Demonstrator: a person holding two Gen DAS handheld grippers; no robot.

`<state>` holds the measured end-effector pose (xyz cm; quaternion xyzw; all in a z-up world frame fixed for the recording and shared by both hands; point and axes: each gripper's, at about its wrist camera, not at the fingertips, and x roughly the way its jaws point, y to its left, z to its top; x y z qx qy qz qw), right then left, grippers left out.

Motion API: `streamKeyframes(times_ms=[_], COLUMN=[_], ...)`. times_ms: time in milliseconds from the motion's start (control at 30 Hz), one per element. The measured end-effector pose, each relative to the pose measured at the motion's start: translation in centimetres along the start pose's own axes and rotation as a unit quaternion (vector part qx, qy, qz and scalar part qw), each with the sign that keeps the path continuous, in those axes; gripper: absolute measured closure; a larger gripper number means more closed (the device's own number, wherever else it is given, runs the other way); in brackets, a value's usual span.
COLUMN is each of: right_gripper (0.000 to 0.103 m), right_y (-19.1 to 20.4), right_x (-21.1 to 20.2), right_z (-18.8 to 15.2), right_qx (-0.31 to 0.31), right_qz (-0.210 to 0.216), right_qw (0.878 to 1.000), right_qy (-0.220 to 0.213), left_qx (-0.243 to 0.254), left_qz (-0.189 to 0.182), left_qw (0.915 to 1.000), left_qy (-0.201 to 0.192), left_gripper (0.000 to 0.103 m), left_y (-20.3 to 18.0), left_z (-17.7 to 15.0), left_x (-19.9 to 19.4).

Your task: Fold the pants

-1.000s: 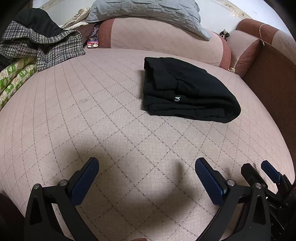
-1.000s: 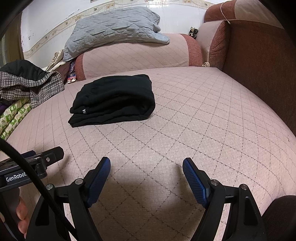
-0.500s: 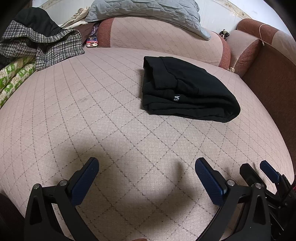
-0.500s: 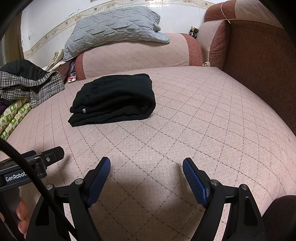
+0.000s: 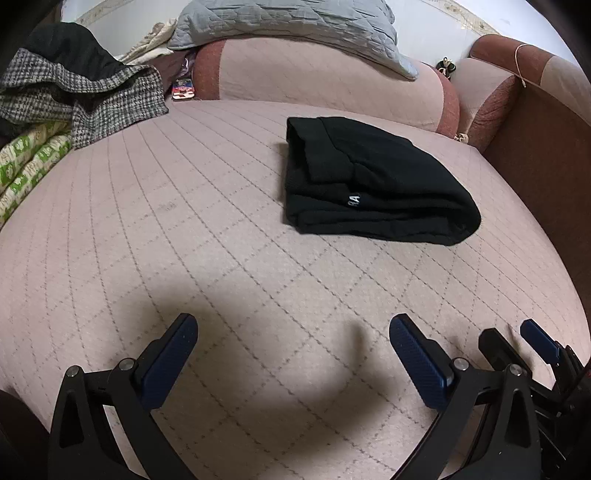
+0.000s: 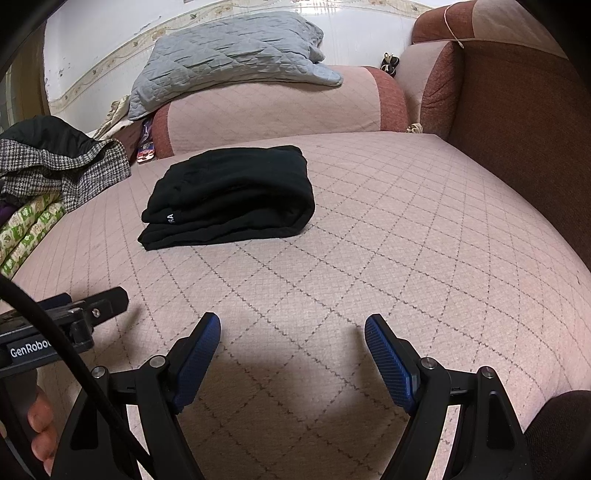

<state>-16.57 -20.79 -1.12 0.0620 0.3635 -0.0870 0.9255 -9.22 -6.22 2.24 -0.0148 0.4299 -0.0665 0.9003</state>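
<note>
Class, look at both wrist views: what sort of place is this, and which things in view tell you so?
Probably a lived-in home sitting room or bedroom. A wide quilted pink sofa seat with bolster cushions fills the view, a grey quilt lies on top, and a pile of clothes sits at one side, with folded black pants in the middle.

The folded pants (image 5: pixel 373 184) lie on the quilted sofa seat (image 5: pixel 184 240), well ahead of both grippers. Behind them runs a bolster (image 5: pixel 314 85) with a quilt (image 5: pixel 288 22) on top. A heap of clothes (image 5: pixel 74 92) sits at the seat's left edge; the backrest (image 6: pixel 517 129) rises at right.
</note>
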Motion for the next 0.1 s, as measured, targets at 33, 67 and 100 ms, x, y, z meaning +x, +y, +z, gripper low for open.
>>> streamKeyframes(times_ms=[33, 67, 100], right_gripper=[0.018, 0.018, 0.018], right_y=[0.00, -0.08, -0.13], right_x=[-0.02, -0.02, -0.02], right_z=[-0.03, -0.02, -0.01], right_qx=[0.001, 0.001, 0.001], right_qz=[0.000, 0.000, 0.000], right_qw=[1.000, 1.000, 1.000], right_qy=[0.000, 0.000, 0.000], left_qx=[-0.004, -0.010, -0.017], left_qz=[0.002, 0.003, 0.004], left_qw=[1.0000, 0.9999, 0.9998], left_qy=[0.001, 0.004, 0.011], left_gripper=[0.000, 0.000, 0.000], left_y=[0.21, 0.48, 0.78], left_z=[0.07, 0.12, 0.17], left_x=[0.07, 0.20, 0.44])
